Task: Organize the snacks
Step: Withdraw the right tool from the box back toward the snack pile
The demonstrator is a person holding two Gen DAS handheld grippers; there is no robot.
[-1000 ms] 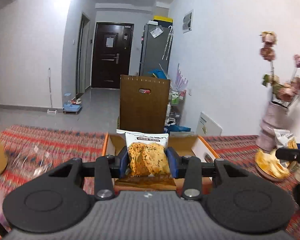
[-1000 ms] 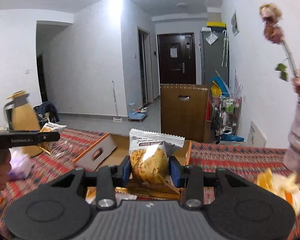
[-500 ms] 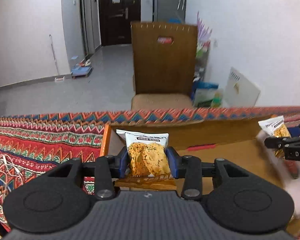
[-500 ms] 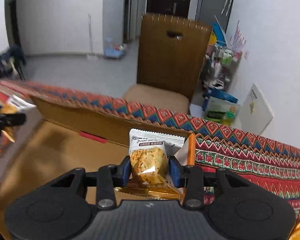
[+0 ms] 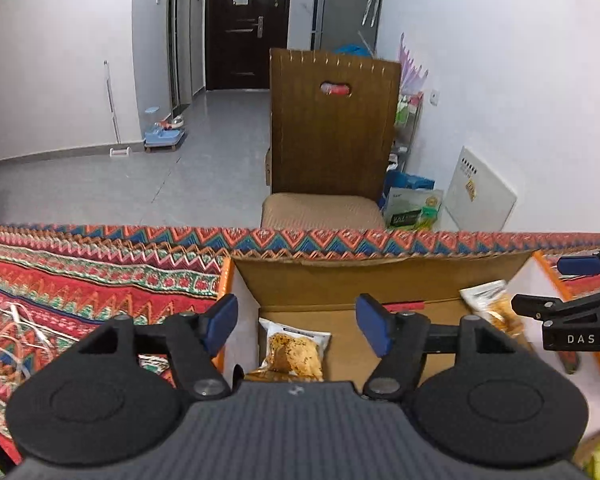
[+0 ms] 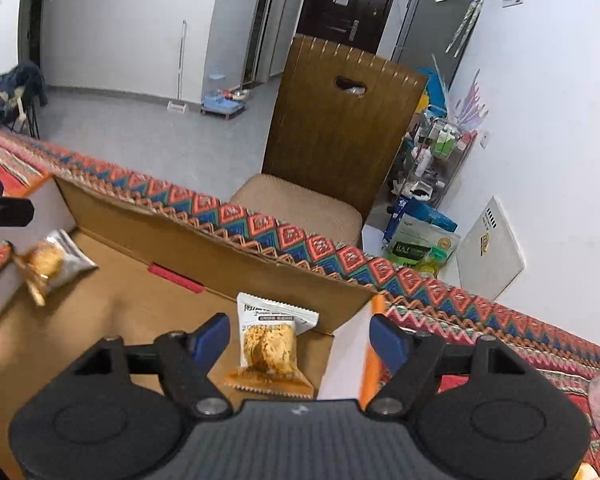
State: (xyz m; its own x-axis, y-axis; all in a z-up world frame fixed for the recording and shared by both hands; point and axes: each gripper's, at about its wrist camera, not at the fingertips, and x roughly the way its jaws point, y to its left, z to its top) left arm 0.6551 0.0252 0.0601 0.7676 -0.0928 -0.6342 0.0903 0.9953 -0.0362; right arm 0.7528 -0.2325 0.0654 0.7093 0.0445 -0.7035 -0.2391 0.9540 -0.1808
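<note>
The right hand-held gripper hangs over the near right corner of an open cardboard box, its blue-padded jaws opening. A snack packet sits between them, touching neither pad. At far left, a second snack packet lies blurred in the box, near the left hand-held gripper. A patterned cloth covers the table.

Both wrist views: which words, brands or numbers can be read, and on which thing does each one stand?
"DAS": white letters on the right claw, at the edge of the left wrist view.
Snack packet under the right claw: print in its white top band, too small to read.
Snack packet under the left claw: print unreadable.
Green bag and white panel on the floor: print too blurred.
</note>
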